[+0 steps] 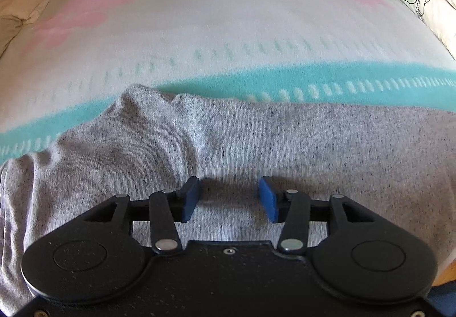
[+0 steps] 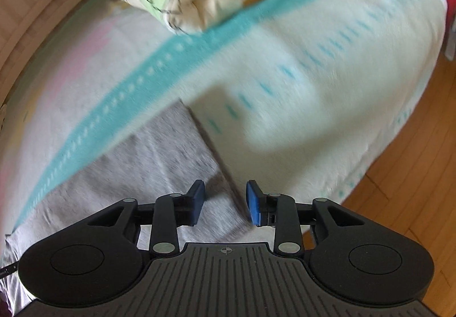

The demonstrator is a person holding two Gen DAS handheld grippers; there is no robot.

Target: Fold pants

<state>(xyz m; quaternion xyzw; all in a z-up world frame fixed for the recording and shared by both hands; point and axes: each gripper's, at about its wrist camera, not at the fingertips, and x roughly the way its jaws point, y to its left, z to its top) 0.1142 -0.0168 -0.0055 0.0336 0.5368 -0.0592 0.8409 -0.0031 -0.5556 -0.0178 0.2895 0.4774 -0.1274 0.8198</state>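
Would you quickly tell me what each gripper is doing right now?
Left gripper: open, over the grey pants.
Right gripper: open, holding nothing.

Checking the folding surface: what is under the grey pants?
The grey pants lie on a blanket with a teal stripe and pastel flowers. The blanket's part beneath the pants is covered, so anything there cannot be seen.

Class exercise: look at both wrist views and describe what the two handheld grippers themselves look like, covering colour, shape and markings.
Both are black, with two rounded lobes, silver pivot pins and blue finger pads. The left gripper has a smooth, speckled body. The right gripper has a ribbed body bearing a small crosshair mark.
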